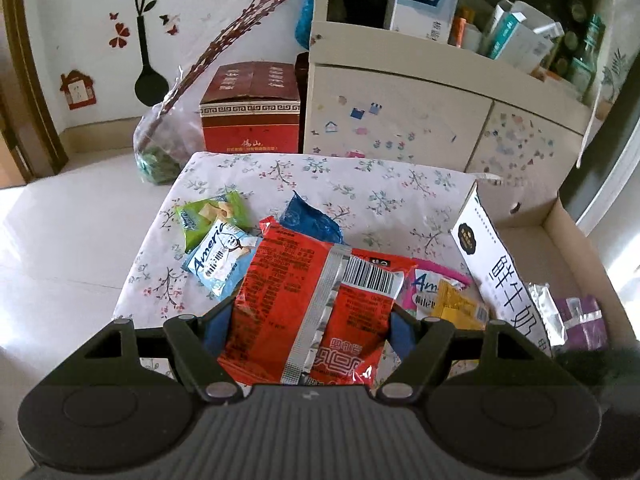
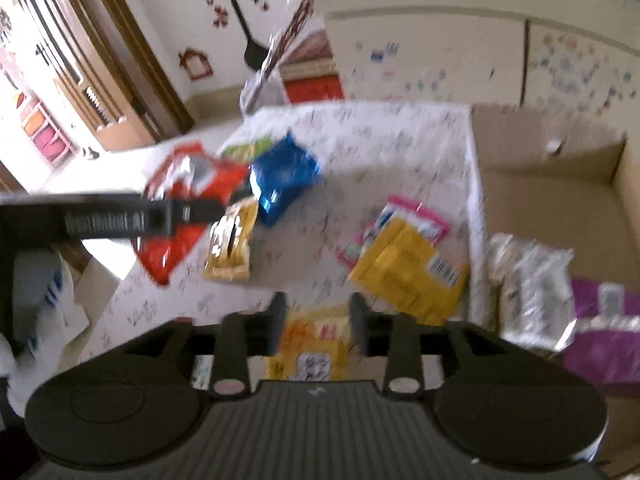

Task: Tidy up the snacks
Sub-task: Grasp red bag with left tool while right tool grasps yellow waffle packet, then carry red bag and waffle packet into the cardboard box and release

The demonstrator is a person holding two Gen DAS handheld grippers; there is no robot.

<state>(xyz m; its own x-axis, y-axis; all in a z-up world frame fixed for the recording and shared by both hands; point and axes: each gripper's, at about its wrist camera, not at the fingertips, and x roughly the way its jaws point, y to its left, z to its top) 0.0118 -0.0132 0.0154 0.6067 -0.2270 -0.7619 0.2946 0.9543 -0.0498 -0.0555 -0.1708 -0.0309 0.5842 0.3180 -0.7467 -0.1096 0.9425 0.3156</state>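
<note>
My left gripper (image 1: 310, 320) is shut on a big red snack packet (image 1: 316, 300) and holds it above the floral tablecloth (image 1: 360, 184); the packet also shows in the blurred right wrist view (image 2: 180, 208), with the left gripper's black body across it. My right gripper (image 2: 318, 320) is open over a yellow packet (image 2: 316, 344) at the table's near edge. On the cloth lie a blue packet (image 2: 286, 176), a small gold packet (image 2: 232, 240), a larger yellow packet (image 2: 408, 272) on a pink one (image 2: 416, 212), and green (image 1: 212, 212) and light blue (image 1: 220, 260) packets.
A cardboard box (image 2: 560, 168) stands at the table's right edge and holds a silver packet (image 2: 532, 280) and a purple packet (image 2: 604, 328). A white flap (image 1: 500, 272) rises on its left side. A cream cabinet (image 1: 400, 120) and a red carton (image 1: 252, 104) stand behind the table.
</note>
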